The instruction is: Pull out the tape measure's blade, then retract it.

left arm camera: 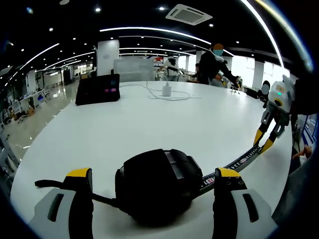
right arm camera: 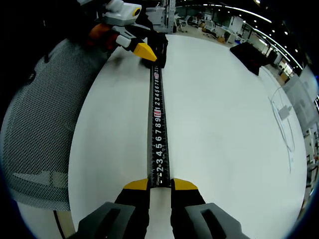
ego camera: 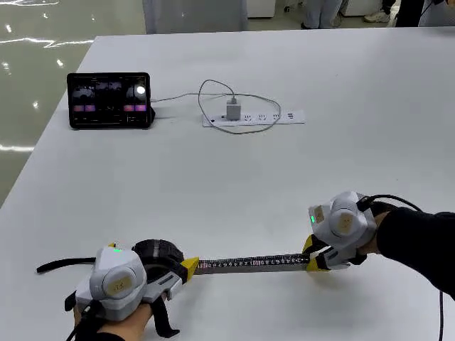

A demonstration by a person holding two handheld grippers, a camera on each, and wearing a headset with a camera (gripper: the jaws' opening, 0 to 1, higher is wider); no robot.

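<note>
**Q:** Where is the tape measure?

**A:** Its black case (ego camera: 158,253) sits on the white bench (ego camera: 284,177), at the near left edge in the head view. The blade (ego camera: 249,263) is drawn out and runs to the right, low over the bench, digits facing up.

**Q:** What is the state of the left hand-held gripper (left arm camera: 153,175)?

**A:** Its jaws are spread wide, one on each side of the case. In the left gripper view there is a gap between the left jaw and the case, crossed by a thin black strap (left arm camera: 55,184). The blade leaves the case just past the right jaw. Neither jaw can be seen pressing on the case.

**Q:** And the right hand-held gripper (right arm camera: 159,185)?

**A:** Its yellow-tipped jaws are closed on the free end of the blade. In the right gripper view the scale runs straight away from the jaws toward the case, lowest numbers nearest the tips.

**Q:** What else stands on the bench?

**A:** At the far side a tablet (ego camera: 109,99) stands with its screen lit. To its right lies a power strip (ego camera: 256,118) with a charger (ego camera: 233,110) plugged in and a looped cable (ego camera: 213,92). Both are well apart from the tape.
</note>
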